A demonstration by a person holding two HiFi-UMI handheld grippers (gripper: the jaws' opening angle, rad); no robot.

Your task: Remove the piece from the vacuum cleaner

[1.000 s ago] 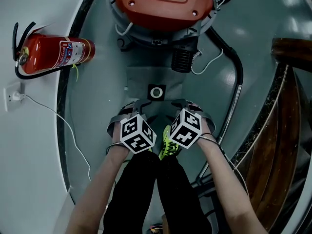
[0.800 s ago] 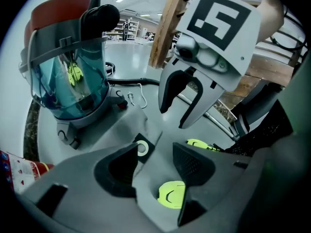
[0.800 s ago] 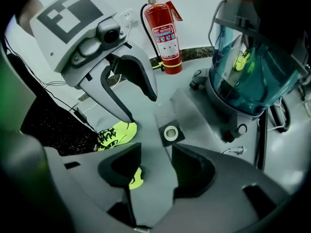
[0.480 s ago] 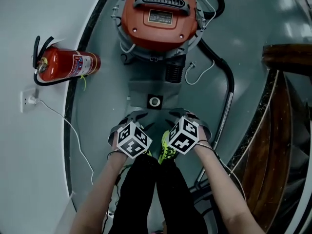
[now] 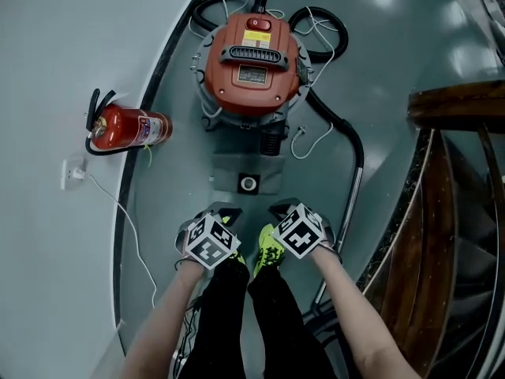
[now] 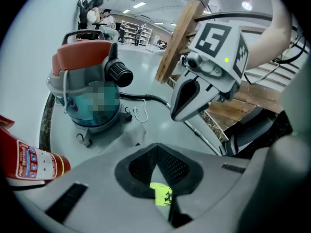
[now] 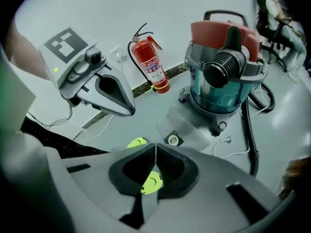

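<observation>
The vacuum cleaner (image 5: 252,61), red lid over a bluish drum, stands on the grey floor ahead; its ribbed black hose port (image 7: 224,64) faces me. A flat grey piece (image 5: 248,175) with a round ringed hole lies on the floor just in front of it, also in the right gripper view (image 7: 181,129). My left gripper (image 5: 227,211) and right gripper (image 5: 278,208) hang side by side over my shoes, short of that piece. Both jaws have just been closing and are shut with nothing between them, as shown in the left gripper (image 6: 156,148) and right gripper (image 7: 155,148) views.
A red fire extinguisher (image 5: 130,127) lies by the curved dark floor border at left. A wall socket (image 5: 75,174) with a white cable is nearby. The black hose and metal tube (image 5: 355,184) run down the right. Wooden stair framing (image 5: 458,172) stands at far right.
Both grippers have risen away from the floor and their jaws have shut on nothing. The head view has pulled back, showing the whole vacuum cleaner.
</observation>
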